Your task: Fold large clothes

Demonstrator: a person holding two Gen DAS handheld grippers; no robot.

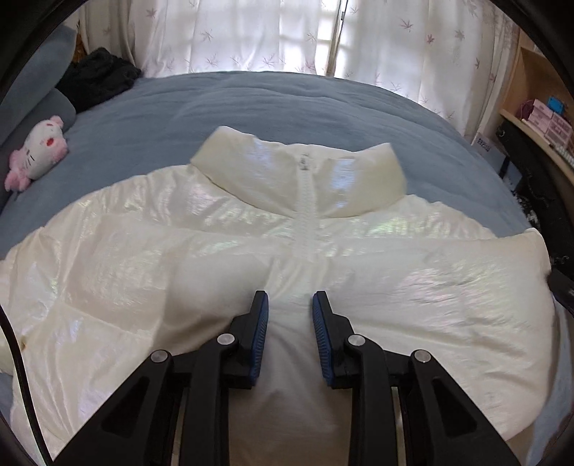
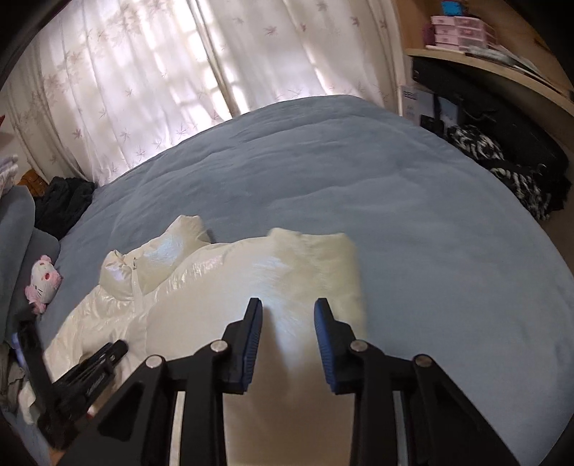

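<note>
Open blue bedding (image 2: 412, 222) is left bare from 12 to 3 o'clock of the white puffer jacket (image 1: 251, 272), while passage toward 10 o'clock is blocked by a plush toy (image 1: 37, 152) and dark clothing (image 1: 97, 77).

Both grippers' fingers (image 1: 260, 322) (image 2: 251, 329) apparently apart.

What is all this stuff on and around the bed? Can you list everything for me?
Shiny cream puffer jacket: one, zipped, spread flat on the bed.
Blue-grey quilted bedspread: one, covers the bed.
Pink-and-white plush cat toy: one, at the bed's left edge.
Dark crumpled clothing: one heap, far left corner.
White leaf-print curtains: behind the bed.
Wooden shelf with pink boxes: on the right.
Left tongs: black, blue pads, open over the jacket.
Right tongs: black, blue pads, open.
</note>
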